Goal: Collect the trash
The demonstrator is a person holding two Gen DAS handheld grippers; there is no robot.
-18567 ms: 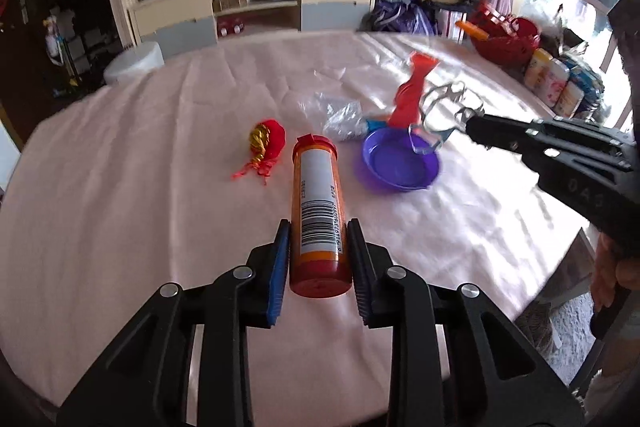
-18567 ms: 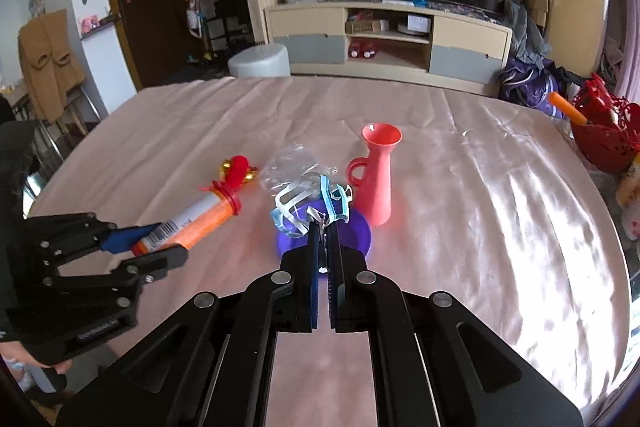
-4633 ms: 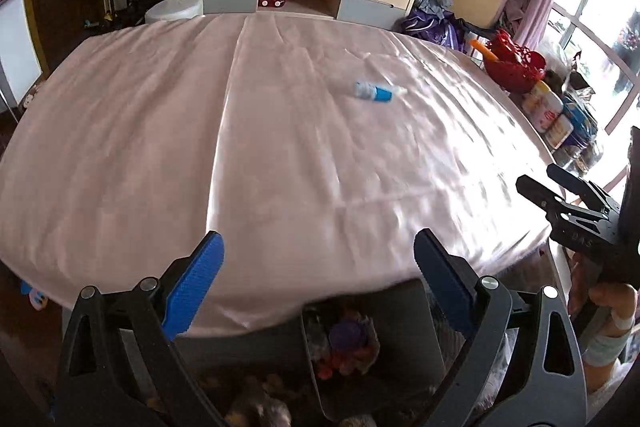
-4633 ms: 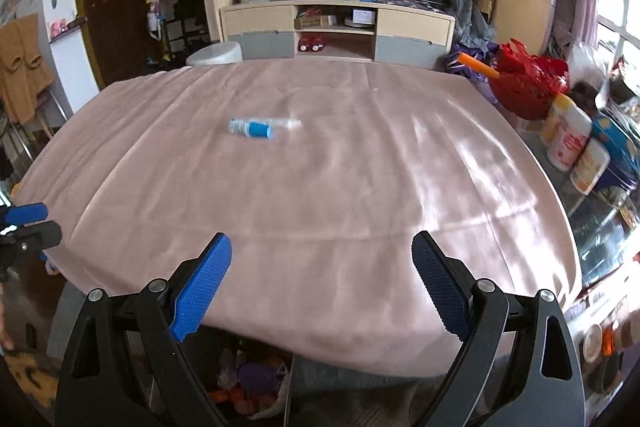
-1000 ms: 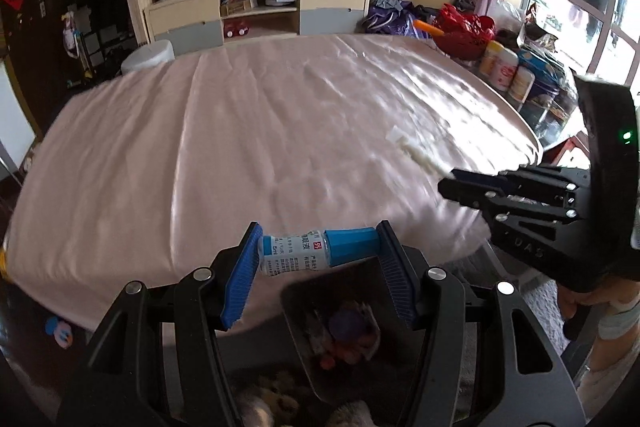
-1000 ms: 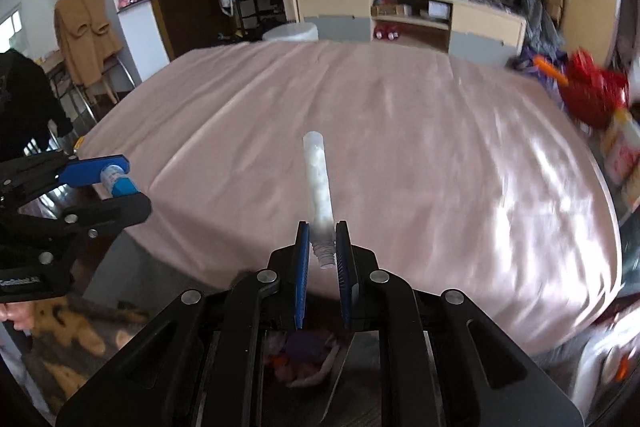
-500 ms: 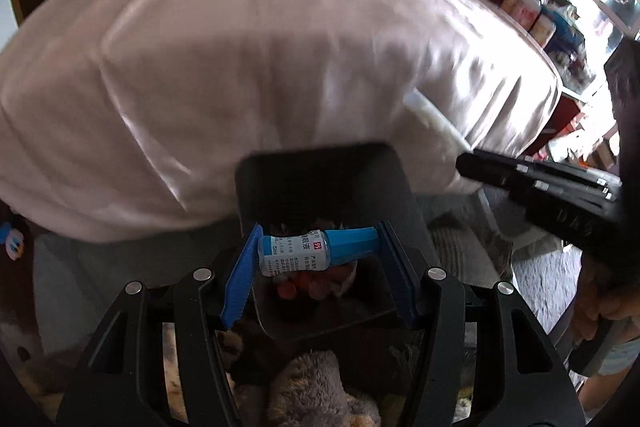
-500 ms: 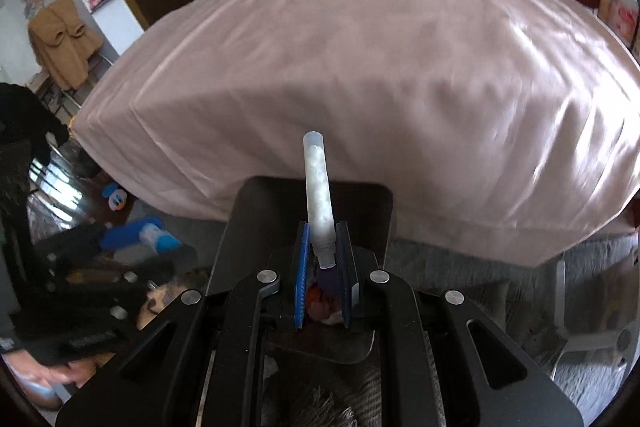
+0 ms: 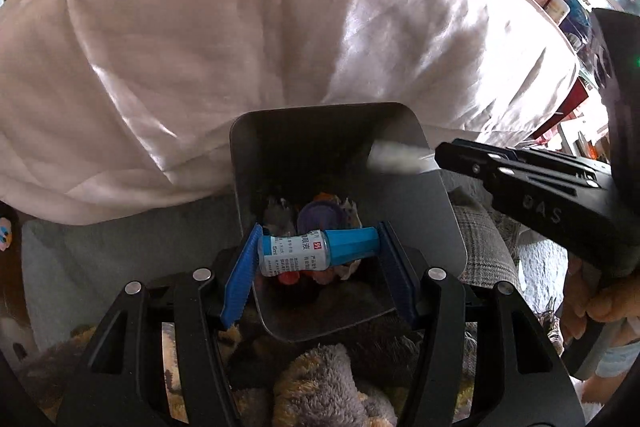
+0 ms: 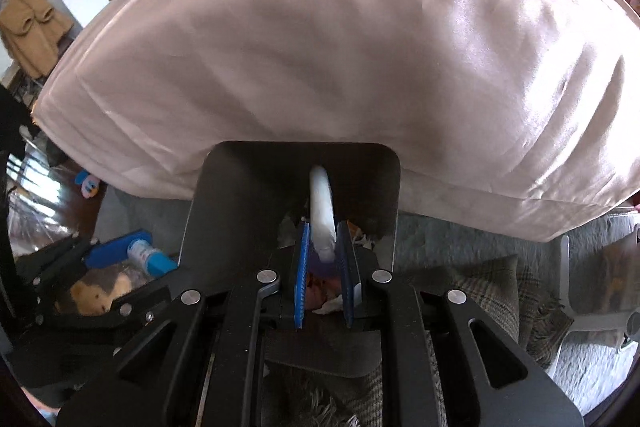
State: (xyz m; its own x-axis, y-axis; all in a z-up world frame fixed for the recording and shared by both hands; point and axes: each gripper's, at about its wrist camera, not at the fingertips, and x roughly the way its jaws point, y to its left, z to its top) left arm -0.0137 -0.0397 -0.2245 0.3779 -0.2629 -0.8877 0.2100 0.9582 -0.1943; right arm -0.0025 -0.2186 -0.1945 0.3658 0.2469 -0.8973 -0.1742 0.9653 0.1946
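Table cleared since 18.6 s ago: red tube, purple dish, pink jug gone from pink tablecloth (image 9: 280, 27). Left gripper (image 9: 316, 255), formerly over table, now over dark bin (image 9: 440, 195) with blue-capped bottle (image 9: 316, 251). Right gripper (image 10: 323, 247) with white tube (image 10: 322, 211) likewise lowered over bin.

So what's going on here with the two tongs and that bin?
A person is clearing trash into a dark bin beside the cloth-covered table. The left tongs grip a small blue-capped bottle crosswise over the bin's opening. The right tongs pinch a white tube above it. Neither has been dropped; earlier trash lies inside.
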